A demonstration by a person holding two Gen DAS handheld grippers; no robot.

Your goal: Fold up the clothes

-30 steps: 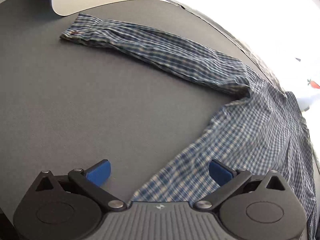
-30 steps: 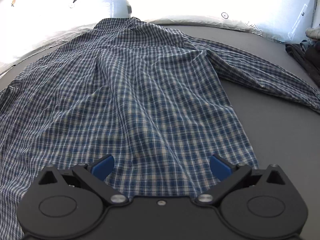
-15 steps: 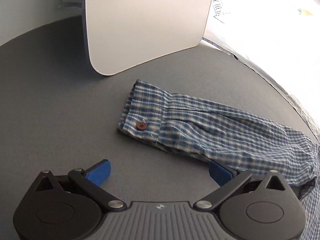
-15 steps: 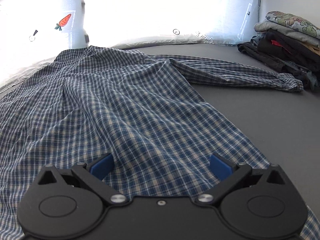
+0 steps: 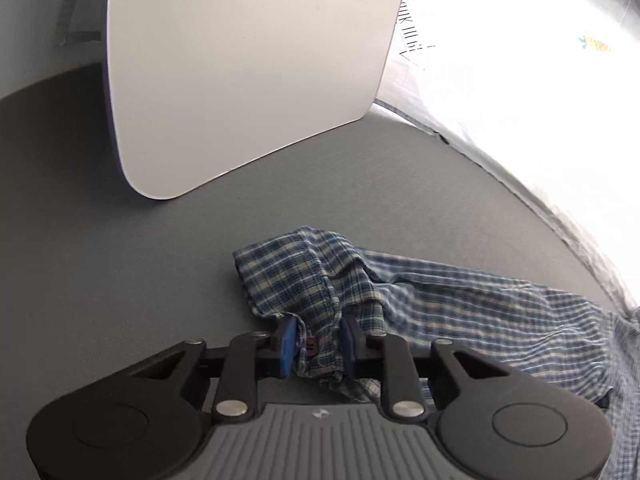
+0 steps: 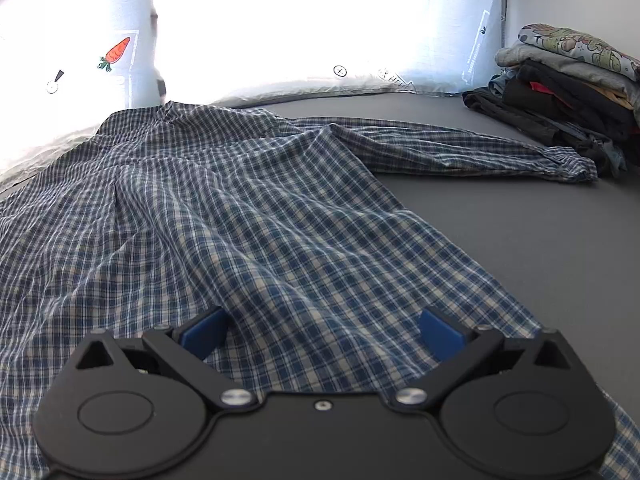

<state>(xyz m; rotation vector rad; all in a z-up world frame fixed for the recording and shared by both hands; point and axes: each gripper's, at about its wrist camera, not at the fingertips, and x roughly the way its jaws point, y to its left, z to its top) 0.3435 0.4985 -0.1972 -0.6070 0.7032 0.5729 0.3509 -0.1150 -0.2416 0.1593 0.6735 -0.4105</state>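
While the shirt (image 6: 224, 216) is lying spread flat on the grey desk (image 6: 520, 232), the left gripper (image 5: 316, 346) is pinching the bunched cuff (image 5: 304, 280), jaws narrow on the cloth. Right gripper (image 6: 320, 330) is hovering over the hem, jaws wide, holding nothing. Folded clothes (image 6: 568, 80) are sitting stacked at the far right.

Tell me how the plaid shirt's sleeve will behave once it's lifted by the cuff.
Likely floppy: the cuff already bunches between the left gripper pads. The sleeve will probably trail limp and drag the plaid shirt body. It looks thin and light, and probably grips the grey tabletop rather than sliding.
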